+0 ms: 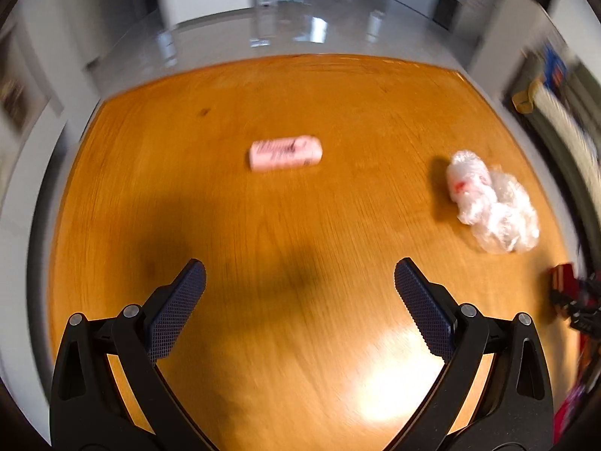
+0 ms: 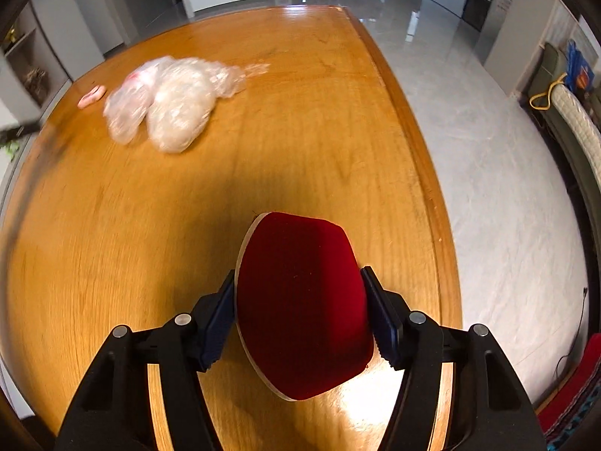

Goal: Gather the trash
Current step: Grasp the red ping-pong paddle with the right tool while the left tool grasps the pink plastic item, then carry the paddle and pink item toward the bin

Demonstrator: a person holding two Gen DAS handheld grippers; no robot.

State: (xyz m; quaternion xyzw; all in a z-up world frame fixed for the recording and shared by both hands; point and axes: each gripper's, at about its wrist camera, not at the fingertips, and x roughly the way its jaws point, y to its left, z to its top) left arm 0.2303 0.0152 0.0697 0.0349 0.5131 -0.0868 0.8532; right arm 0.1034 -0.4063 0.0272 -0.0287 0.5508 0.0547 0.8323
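Observation:
A pink packet (image 1: 285, 152) lies in the middle of the wooden table (image 1: 225, 225), ahead of my left gripper (image 1: 299, 274), which is open and empty above the table. A crumpled clear plastic bag (image 1: 490, 203) lies to its right. In the right wrist view, my right gripper (image 2: 298, 282) is shut on a dark red velvet box (image 2: 300, 300) with a pale rim, held above the table (image 2: 300, 131). The plastic bag (image 2: 169, 105) lies far ahead to the left, with the pink packet (image 2: 92, 96) beyond it.
The table's right edge (image 2: 424, 173) runs close beside my right gripper, with grey floor (image 2: 488, 150) beyond. A rolled mattress (image 2: 578, 120) and furniture stand at the right wall. The right gripper with the red box shows at the right edge of the left wrist view (image 1: 563, 285).

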